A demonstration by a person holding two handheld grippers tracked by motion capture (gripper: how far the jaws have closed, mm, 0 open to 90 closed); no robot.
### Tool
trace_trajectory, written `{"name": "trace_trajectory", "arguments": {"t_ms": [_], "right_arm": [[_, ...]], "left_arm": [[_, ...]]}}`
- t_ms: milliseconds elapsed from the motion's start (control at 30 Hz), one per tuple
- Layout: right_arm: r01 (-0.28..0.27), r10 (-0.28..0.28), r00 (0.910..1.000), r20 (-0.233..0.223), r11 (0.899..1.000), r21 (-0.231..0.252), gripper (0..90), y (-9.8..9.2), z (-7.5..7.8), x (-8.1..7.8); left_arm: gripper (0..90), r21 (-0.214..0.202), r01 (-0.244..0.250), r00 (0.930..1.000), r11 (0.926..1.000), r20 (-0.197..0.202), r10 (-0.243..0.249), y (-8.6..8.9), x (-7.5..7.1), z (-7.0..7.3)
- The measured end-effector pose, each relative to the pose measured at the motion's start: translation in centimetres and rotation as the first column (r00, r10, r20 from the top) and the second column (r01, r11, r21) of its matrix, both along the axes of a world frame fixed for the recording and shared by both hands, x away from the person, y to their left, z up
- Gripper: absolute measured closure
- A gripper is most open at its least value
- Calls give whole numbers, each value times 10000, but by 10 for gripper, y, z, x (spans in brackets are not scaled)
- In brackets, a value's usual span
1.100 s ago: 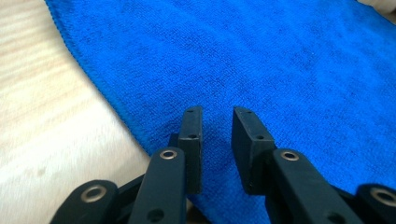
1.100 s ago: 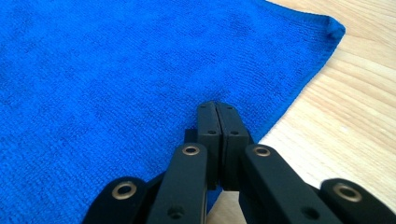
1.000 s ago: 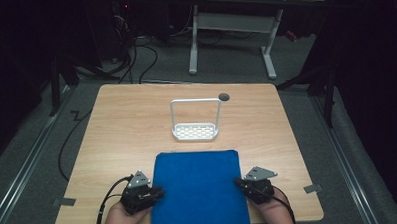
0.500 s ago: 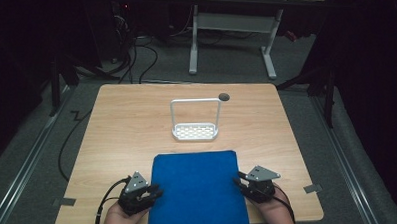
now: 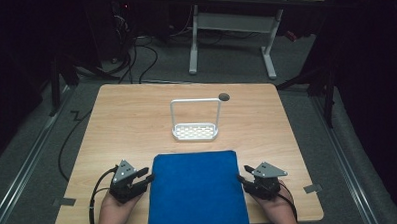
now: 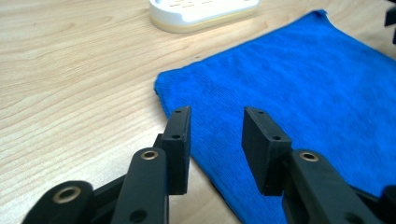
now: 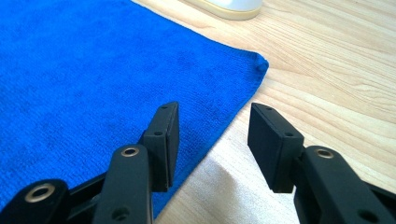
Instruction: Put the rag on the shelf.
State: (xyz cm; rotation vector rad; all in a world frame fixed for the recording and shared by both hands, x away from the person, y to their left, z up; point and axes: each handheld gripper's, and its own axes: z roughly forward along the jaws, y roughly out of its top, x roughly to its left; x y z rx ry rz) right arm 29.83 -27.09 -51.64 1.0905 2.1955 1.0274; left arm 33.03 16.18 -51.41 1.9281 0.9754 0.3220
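Blue cloth point(image 5: 196, 189) flat on counter point(image 5: 132, 129), near edge, white rack point(image 5: 195, 123) beyond. Left tool point(image 6: 212, 135) and right tool point(image 7: 212, 140) just opened, jaws apart, straddling side hems, nothing pinched. Lower both evenly; close on hems only, not bunched fabric.

The left gripper point(image 6: 212, 140) has just been opening its two black jaws, and nothing is pressed between them. Under the gap lies the left edge of a blue cloth point(image 6: 299, 88), flat on the wooden table point(image 6: 70, 79). A white rack base point(image 6: 201, 11) stands farther away, apart from the cloth.
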Motion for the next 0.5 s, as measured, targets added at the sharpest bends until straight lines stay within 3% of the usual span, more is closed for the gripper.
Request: {"name": "trace_trajectory", "arguments": {"t_ms": [33,100,167,267,300,500], "right_arm": [[-16,16,10000,22,10000,36,540,-1,0,0],[-12,12,10000,9,10000,2,540,-1,1,0],[-50,50,10000,-24,10000,-26,542,-1,0,1],[54,-50,9997,-250,9998,186,552,-2,0,2],[78,-63,9992,-399,9992,382,558,-4,1,3],[149,-114,9986,-522,9976,674,551,-7,1,6]], "left_arm": [[637,-119,-4,9998,9999,-194,2,0,4,0],[639,141,-68,9995,9999,-300,72,-2,11,-2],[579,319,-241,9990,9992,-381,253,-5,20,-4],[580,566,-404,9985,9976,-336,423,-7,29,-5],[578,721,-611,9976,9955,-295,633,-11,38,-5],[608,880,-887,9934,9922,-651,946,-21,62,-11]]}}
